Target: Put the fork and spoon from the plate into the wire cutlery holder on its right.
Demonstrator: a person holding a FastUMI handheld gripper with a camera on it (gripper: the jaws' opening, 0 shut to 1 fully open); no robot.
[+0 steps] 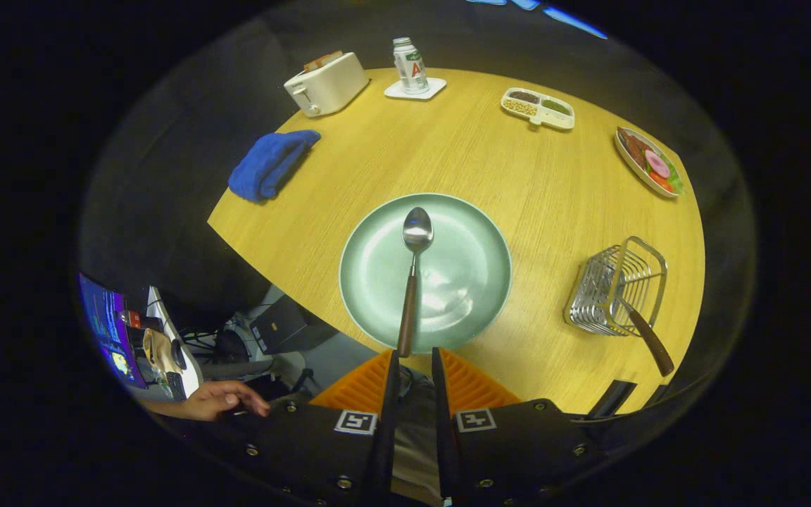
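The claw [412, 362] hovers with its orange fingers [360, 384] narrowly parted, gripping nothing — the spoon [412, 274] lies on the green plate [476, 232], its brown handle tip just ahead of the gap. Right of the plate stands the wire cutlery holder [617, 285] (a brown-handled utensil [648, 338] leans out of it). Beyond the plate, a can [410, 65] shows a red "A".

Spoon [412, 278] on green plate [476, 239]; fork [648, 338] in wire holder [617, 285].
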